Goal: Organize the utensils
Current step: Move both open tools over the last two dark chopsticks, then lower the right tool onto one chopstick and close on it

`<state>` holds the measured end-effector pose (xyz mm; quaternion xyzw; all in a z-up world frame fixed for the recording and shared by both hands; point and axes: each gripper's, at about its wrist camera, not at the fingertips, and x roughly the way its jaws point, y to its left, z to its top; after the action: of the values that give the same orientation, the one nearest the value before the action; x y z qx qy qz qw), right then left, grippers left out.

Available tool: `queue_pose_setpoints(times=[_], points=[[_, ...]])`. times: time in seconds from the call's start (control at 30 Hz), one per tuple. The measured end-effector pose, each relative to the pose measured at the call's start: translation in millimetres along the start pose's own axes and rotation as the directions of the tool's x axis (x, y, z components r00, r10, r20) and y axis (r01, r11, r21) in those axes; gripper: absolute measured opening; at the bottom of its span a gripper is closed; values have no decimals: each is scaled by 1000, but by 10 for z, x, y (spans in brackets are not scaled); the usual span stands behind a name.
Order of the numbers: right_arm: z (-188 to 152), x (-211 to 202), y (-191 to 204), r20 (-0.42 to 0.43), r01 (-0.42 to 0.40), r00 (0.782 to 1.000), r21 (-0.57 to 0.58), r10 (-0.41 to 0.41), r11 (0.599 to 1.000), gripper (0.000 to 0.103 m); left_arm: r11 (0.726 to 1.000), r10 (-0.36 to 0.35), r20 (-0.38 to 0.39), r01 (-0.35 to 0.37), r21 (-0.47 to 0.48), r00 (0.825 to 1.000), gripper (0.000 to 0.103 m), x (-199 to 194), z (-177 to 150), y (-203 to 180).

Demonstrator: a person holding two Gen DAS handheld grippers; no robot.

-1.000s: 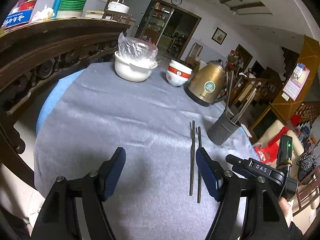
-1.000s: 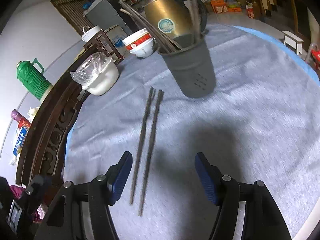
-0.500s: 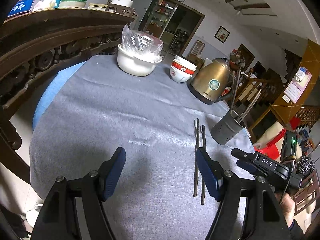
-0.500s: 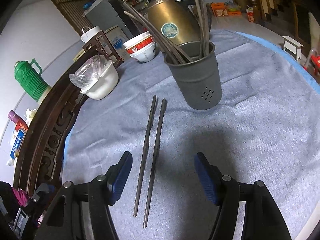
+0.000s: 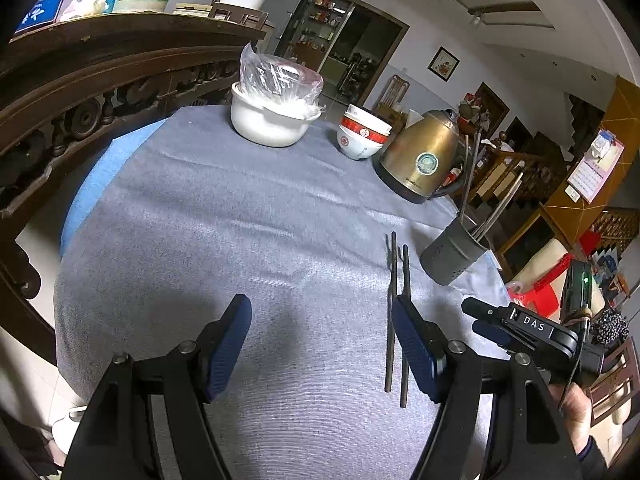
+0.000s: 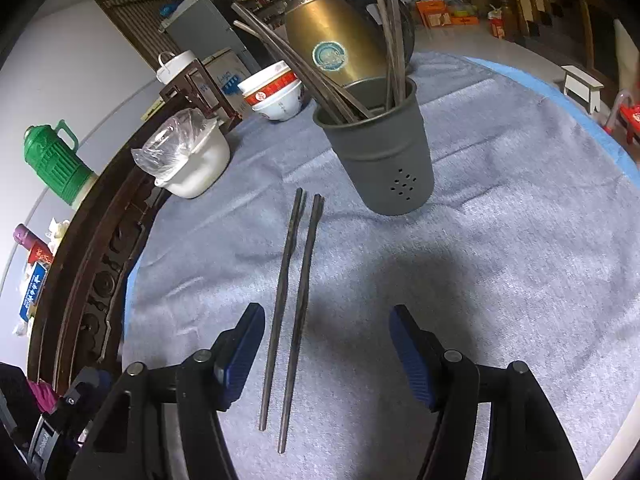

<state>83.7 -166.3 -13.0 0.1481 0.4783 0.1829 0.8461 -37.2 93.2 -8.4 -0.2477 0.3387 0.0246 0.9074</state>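
Two dark chopsticks [image 6: 294, 300] lie side by side on the grey tablecloth, also in the left wrist view [image 5: 397, 312]. A grey perforated utensil cup [image 6: 380, 152] holds several chopsticks, standing just beyond them; it shows in the left wrist view [image 5: 454, 254] too. My right gripper [image 6: 326, 350] is open and empty, with the chopsticks' near ends between its fingers, toward the left pad. My left gripper [image 5: 320, 344] is open and empty, its right finger beside the chopsticks. The right gripper's body shows in the left wrist view [image 5: 524, 332].
A brass kettle [image 5: 422, 160], stacked red-and-white bowls [image 5: 362, 136] and a white pot with a plastic bag [image 5: 276, 112] stand at the table's far side. A carved wooden rail [image 5: 100, 80] runs along the left. The table edge [image 6: 592, 116] curves at the right.
Both grippers have drawn back a little over the table, the right one centring more over the chopsticks' near ends. The chopsticks and cup have not moved.
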Motion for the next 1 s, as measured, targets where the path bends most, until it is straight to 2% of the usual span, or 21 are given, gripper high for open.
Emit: queue_pose_setpoints(times=[0.1, 0.17, 0.23, 0.37, 0.4, 0.47, 0.6, 0.7, 0.8, 0.87, 1.0], points=[[24, 12, 36, -20, 17, 1000, -19, -17, 1000, 66, 1000, -7, -11, 7, -16, 1000, 73, 52, -9, 27], [44, 32, 46, -35, 18, 999, -20, -19, 1000, 56, 1000, -8, -24, 7, -17, 1000, 73, 101, -16, 27], [77, 75, 54, -52, 25, 998, -22, -26, 999, 51, 1000, -10, -36, 9, -10, 999, 73, 150, -15, 4], [154, 177, 110, -65, 13, 998, -32, -15, 999, 50, 1000, -5, -42, 5, -2, 999, 73, 198, 9, -27], [181, 233, 137, -78, 4, 997, -33, -7, 999, 49, 1000, -4, -43, 3, -3, 999, 73, 205, 14, -30], [206, 335, 193, -98, 3, 995, -47, -8, 999, 40, 1000, 0, -43, 0, -5, 999, 73, 213, 15, -30], [218, 621, 260, -144, 14, 989, -63, -23, 998, 37, 1000, 10, -55, -10, -7, 998, 73, 244, 2, -17], [192, 794, 262, -180, 18, 983, -59, -29, 998, 30, 1000, 13, -61, -13, -5, 998, 73, 269, 9, -18], [155, 879, 272, -201, 22, 979, -84, -39, 996, 19, 1000, 14, -76, -14, 5, 997, 73, 330, 19, -52], [165, 883, 262, -221, 3, 975, -86, -22, 996, 8, 1000, 17, -88, -16, 18, 996, 73, 376, 25, -101], [166, 796, 202, -220, 21, 974, -133, -50, 991, 8, 998, 22, -136, -13, 68, 990, 73, 572, 69, -324]])
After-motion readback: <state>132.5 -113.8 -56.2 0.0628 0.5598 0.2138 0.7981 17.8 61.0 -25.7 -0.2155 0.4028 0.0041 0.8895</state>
